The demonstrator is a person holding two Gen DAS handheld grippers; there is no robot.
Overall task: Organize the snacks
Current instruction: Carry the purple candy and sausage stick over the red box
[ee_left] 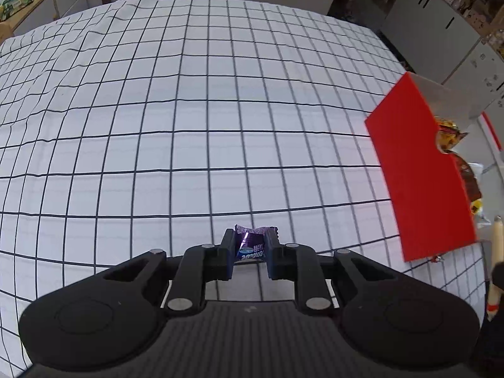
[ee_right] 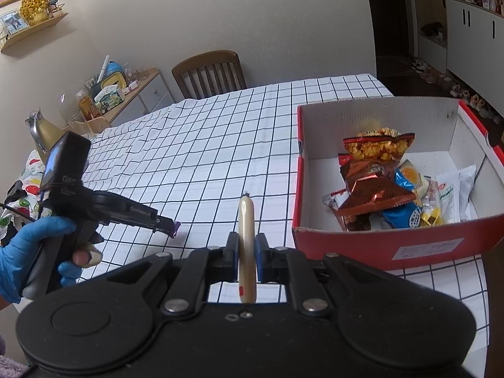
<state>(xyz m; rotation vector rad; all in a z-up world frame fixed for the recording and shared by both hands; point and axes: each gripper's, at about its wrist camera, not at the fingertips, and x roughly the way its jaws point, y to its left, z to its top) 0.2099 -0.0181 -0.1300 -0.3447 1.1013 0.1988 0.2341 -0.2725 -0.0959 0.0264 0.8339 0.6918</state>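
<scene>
Right wrist view: table (ee_right: 220,132), then red box (ee_right: 393,245) of snacks. Right tool (ee_right: 245,252) grips a sausage stick (ee_right: 246,220); left tool (ee_left: 250,245) grips a purple candy (ee_left: 250,244). Next, both likely go into the box.

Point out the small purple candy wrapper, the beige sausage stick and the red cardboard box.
Small purple candy wrapper (ee_left: 250,245), left wrist view, its middle.
Beige sausage stick (ee_right: 246,220), right wrist view, upper shaft.
Red cardboard box (ee_right: 371,245), right wrist view, near outer wall.
</scene>
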